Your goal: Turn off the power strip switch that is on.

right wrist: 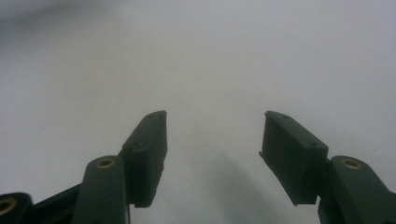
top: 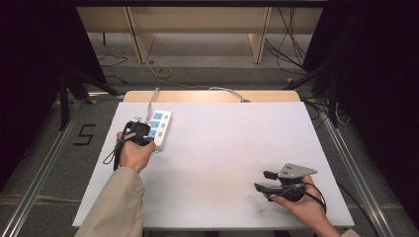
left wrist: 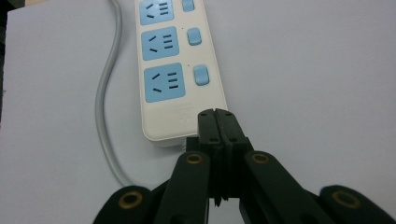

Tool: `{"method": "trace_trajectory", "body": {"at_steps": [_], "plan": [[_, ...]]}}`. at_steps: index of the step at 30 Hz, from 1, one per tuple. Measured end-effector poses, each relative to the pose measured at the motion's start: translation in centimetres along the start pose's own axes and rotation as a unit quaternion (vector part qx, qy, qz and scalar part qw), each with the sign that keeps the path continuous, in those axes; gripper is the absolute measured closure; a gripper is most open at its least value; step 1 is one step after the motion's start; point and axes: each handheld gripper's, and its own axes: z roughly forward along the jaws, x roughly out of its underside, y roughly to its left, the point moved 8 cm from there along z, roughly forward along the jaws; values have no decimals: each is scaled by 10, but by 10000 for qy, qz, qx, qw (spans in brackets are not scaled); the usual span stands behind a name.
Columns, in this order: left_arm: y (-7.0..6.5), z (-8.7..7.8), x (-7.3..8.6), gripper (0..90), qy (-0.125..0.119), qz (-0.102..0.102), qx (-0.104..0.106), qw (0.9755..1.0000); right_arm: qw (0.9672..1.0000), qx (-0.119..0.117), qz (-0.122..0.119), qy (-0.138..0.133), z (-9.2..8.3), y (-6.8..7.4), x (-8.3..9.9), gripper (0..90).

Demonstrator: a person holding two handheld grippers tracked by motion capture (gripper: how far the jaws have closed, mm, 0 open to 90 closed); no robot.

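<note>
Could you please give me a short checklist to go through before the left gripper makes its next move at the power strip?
1. Left gripper shut with nothing between its jaws: ok.
2. Left gripper tips at the near end of the power strip: ok; whether they touch it, cannot tell.
3. Blue switches beside the sockets free of obstruction: ok.
4. Switches on or off: cannot tell.
5. Grey cord lying beside the strip, out of the gripper's way: ok.
6. Right gripper open, holding nothing, far from the strip over the white table: ok.
</note>
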Motion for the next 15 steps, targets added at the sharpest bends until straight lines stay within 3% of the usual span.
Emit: {"method": "trace_trajectory", "body": {"at_steps": [15], "plan": [[2,4,-6,899,29,5,-15,10000,10000,-3,-7,-10,0,0,0,412]]}}
